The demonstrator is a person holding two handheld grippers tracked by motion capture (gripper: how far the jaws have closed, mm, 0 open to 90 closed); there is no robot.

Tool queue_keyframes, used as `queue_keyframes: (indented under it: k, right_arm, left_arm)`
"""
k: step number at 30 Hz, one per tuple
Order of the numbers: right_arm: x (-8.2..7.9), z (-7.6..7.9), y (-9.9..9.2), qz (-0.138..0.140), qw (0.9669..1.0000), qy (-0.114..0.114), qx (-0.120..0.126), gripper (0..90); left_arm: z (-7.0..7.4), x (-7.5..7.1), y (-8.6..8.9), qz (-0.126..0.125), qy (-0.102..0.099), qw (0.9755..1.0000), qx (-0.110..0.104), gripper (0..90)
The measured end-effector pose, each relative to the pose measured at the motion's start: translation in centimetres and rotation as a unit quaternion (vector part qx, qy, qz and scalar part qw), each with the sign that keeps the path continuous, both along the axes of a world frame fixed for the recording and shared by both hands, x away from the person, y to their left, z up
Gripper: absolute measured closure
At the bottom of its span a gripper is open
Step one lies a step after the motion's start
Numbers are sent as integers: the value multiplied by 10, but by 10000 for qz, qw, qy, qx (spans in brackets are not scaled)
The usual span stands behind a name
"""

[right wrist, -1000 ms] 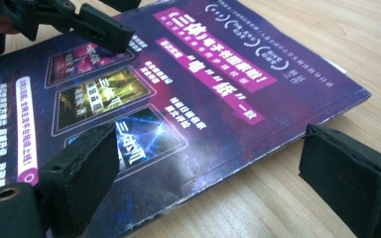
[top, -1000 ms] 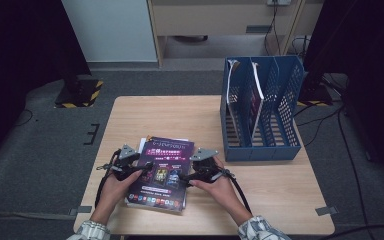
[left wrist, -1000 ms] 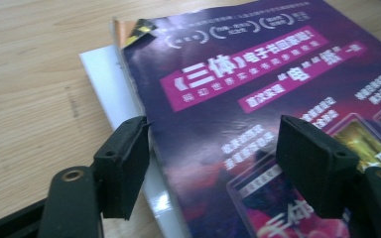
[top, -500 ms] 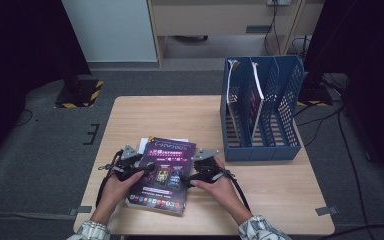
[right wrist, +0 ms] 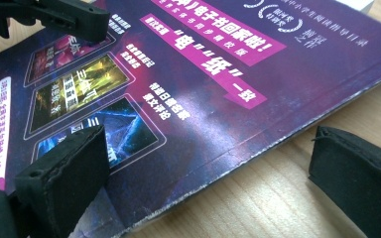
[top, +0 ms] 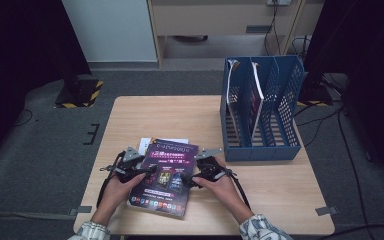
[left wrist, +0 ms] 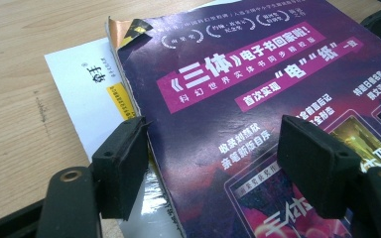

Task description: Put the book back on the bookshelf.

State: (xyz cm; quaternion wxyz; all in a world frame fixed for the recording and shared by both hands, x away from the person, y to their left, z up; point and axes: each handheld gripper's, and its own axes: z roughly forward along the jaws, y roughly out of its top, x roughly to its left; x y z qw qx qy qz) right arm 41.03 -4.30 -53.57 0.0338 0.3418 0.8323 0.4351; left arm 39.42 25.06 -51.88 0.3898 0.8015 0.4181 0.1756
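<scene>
Near the table's (top: pixel 130 115) front edge, both hands lay low, flanking the magazine (top: pixel 166 175). Left gripper (top: pixel 147 169) and right gripper (top: pixel 190 181) straddled its side edges, jaws apart, gripping nothing.

dim room with a pale wooden table on grey carpet

the table (top: pixel 170 117) stands at centre on grey carpet (top: pixel 45 165). at 12 o'clock a light wood cabinet (top: pixel 215 17) stands beside a white panel (top: pixel 107 30). at 10 o'clock a dark stand's base bears yellow-black hazard tape (top: pixel 82 95). black cables (top: pixel 350 150) run across the floor at 3 o'clock. both far corners lie in deep shadow.
</scene>
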Motion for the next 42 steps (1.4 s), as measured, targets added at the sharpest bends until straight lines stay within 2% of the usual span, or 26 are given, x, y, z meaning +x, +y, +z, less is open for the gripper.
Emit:
queue_keyframes:
  k: [3,6,19,25,29,31,35,37,42]
  right_arm:
    - [0,-1,1,4,10000,-11,18,20]
    - [2,-3,0,6,9999,88,108,19]
    - [4,-3,3,18,9998,140,120,8]
    - [7,-3,4,-29,9989,267,388,60]
    - [8,4,4,-40,9990,194,407,81]
    - [6,11,5,-38,9990,82,443,89]
    - [7,26,10,47,9978,-41,662,98]
    - [8,30,16,169,9975,-51,686,98]
    - [10,28,27,278,9973,99,678,69]
  left_arm:
    - [0,0,0,1,0,10000,-5,281]
    - [-1,0,0,2,1,10000,-30,281]
    - [-1,-2,-1,43,-4,10000,-75,281]
    - [-2,-2,-1,43,-8,10000,-85,280]
    - [-2,-2,0,41,-24,9999,-95,280]
    - [-2,-2,0,48,-39,9999,-104,279]
    - [-3,-3,1,68,-37,9999,-127,279]
    - [-3,-3,2,55,-56,9999,-120,279]
    - [-4,-3,3,55,-76,9999,-140,279]
